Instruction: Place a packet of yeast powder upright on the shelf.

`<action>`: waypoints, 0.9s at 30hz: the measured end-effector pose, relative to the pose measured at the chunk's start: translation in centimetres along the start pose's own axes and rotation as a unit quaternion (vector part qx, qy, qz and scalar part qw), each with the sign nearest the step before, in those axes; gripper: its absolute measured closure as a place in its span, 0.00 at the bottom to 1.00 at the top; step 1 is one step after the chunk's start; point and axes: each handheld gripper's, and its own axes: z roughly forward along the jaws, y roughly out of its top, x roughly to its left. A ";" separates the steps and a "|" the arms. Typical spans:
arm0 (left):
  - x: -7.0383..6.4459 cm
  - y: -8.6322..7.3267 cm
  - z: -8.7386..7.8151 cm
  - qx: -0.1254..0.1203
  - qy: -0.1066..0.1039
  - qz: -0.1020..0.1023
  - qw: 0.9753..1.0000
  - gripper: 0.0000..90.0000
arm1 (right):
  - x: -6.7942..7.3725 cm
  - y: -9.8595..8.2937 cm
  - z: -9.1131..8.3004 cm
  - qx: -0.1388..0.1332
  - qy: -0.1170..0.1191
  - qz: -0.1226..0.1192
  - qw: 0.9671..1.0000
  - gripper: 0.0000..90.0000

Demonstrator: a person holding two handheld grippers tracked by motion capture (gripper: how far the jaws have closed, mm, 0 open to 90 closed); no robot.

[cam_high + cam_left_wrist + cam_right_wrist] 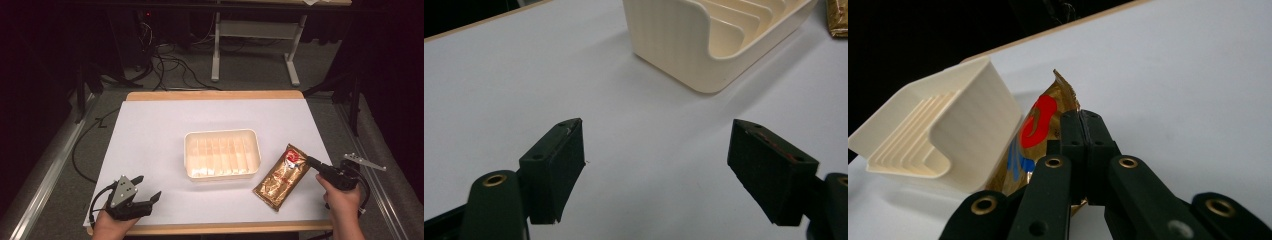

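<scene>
Right of cream tray: right gripper jaws clenched on edge of gold snack packet, flat on white table. Near-left of tray: left gripper spread wide, empty, nothing between.

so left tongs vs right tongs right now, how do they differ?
The left tongs have their jaws spread wide with nothing between them; the right tongs have theirs pressed together on the edge of the gold packet. The left tongs sit near the table's front left corner, apart from the cream tray; the right tongs reach in from the right, beside the tray. Both are black, two-jawed and held in a hand.
</scene>
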 end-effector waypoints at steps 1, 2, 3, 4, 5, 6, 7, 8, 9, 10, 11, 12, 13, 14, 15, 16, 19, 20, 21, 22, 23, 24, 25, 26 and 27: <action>0.0 0.0 0.0 -0.001 0.000 0.000 1.000 0.26 | 0.5 0.2 -0.2 -0.008 0.005 -0.008 1.000 1.00; 0.0 0.0 0.0 -0.002 -0.001 -0.002 1.000 0.26 | 0.5 0.2 -0.2 -0.008 0.005 -0.008 1.000 1.00; 0.0 0.0 0.0 -0.002 -0.001 -0.002 1.000 0.26 | 0.9 0.4 -0.4 -0.014 0.009 -0.012 1.000 1.00; 0.0 0.0 0.0 -0.003 0.000 -0.001 1.000 0.26 | 0.9 0.4 -0.4 -0.014 0.009 -0.012 1.000 1.00; 0.0 0.0 0.0 -0.003 0.000 -0.001 1.000 0.26 | 1.1 0.5 -0.5 -0.016 0.010 -0.016 1.000 1.00; 0.0 0.0 -0.1 -0.003 0.001 -0.001 1.000 0.26 | 1.3 0.6 -0.6 -0.020 0.011 -0.020 1.000 1.00; 0.0 0.0 -0.1 -0.004 0.001 -0.002 1.000 0.26 | 1.4 0.7 -0.7 -0.024 0.015 -0.022 0.999 1.00; 0.0 0.0 -0.1 -0.004 0.002 -0.003 1.000 0.26 | 1.6 0.7 -0.8 -0.026 0.015 -0.025 0.999 1.00; 0.1 0.0 -0.1 -0.005 0.002 -0.003 1.000 0.26 | 2.1 0.9 -1.1 -0.033 0.019 -0.032 0.999 1.00; 0.1 0.0 -0.1 -0.006 0.002 -0.004 1.000 0.26 | 2.1 0.9 -1.1 -0.033 0.019 -0.032 0.999 1.00; 0.1 0.0 -0.2 -0.007 0.002 -0.006 1.000 0.26 | 2.3 1.0 -1.3 -0.038 0.021 -0.035 0.998 1.00; 0.1 0.0 -0.2 -0.008 0.002 -0.008 1.000 0.26 | 2.5 1.0 -1.5 -0.042 0.024 -0.037 0.998 1.00; 0.2 0.0 -0.2 -0.009 0.002 -0.010 1.000 0.26 | 3.0 1.2 -1.8 -0.049 0.027 -0.044 0.997 1.00; 0.2 0.0 -0.2 -0.010 0.003 -0.011 1.000 0.26 | 3.0 1.2 -1.8 -0.049 0.027 -0.044 0.997 1.00; 0.3 0.0 -0.2 -0.010 0.003 -0.013 1.000 0.26 | 3.5 1.4 -2.1 -0.057 0.034 -0.051 0.996 1.00; 0.3 0.0 -0.2 -0.010 0.003 -0.013 1.000 0.26 | 3.5 1.4 -2.1 -0.057 0.034 -0.051 0.996 1.00; 0.4 0.0 -0.3 -0.013 0.003 -0.016 1.000 0.26 | 4.8 1.8 -2.7 -0.075 0.044 -0.066 0.994 1.00; 0.4 0.0 -0.3 -0.015 0.005 -0.017 1.000 0.26 | 4.8 1.8 -2.7 -0.075 0.044 -0.066 0.994 1.00; 0.4 0.0 -0.3 -0.016 0.005 -0.017 1.000 0.26 | 5.4 2.1 -3.1 -0.083 0.047 -0.075 0.993 1.00; 0.4 0.0 -0.4 -0.017 0.005 -0.019 1.000 0.26 | 5.4 2.1 -3.1 -0.083 0.047 -0.075 0.993 1.00; 0.4 0.0 -0.4 -0.017 0.005 -0.019 1.000 0.26 | 6.1 2.3 -3.4 -0.093 0.051 -0.082 0.991 1.00; 0.5 -0.1 -0.4 -0.017 0.005 -0.019 1.000 0.26 | 6.1 2.3 -3.4 -0.093 0.051 -0.082 0.991 1.00; 0.5 -0.1 -0.4 -0.017 0.006 -0.020 1.000 0.26 | 6.4 2.5 -3.5 -0.098 0.052 -0.087 0.990 1.00; 0.5 -0.1 -0.4 -0.017 0.006 -0.021 1.000 0.26 | 6.8 2.6 -3.6 -0.103 0.052 -0.090 0.989 1.00; 0.5 -0.1 -0.4 -0.017 0.006 -0.022 1.000 0.26 | 7.0 2.7 -3.7 -0.109 0.050 -0.096 0.988 1.00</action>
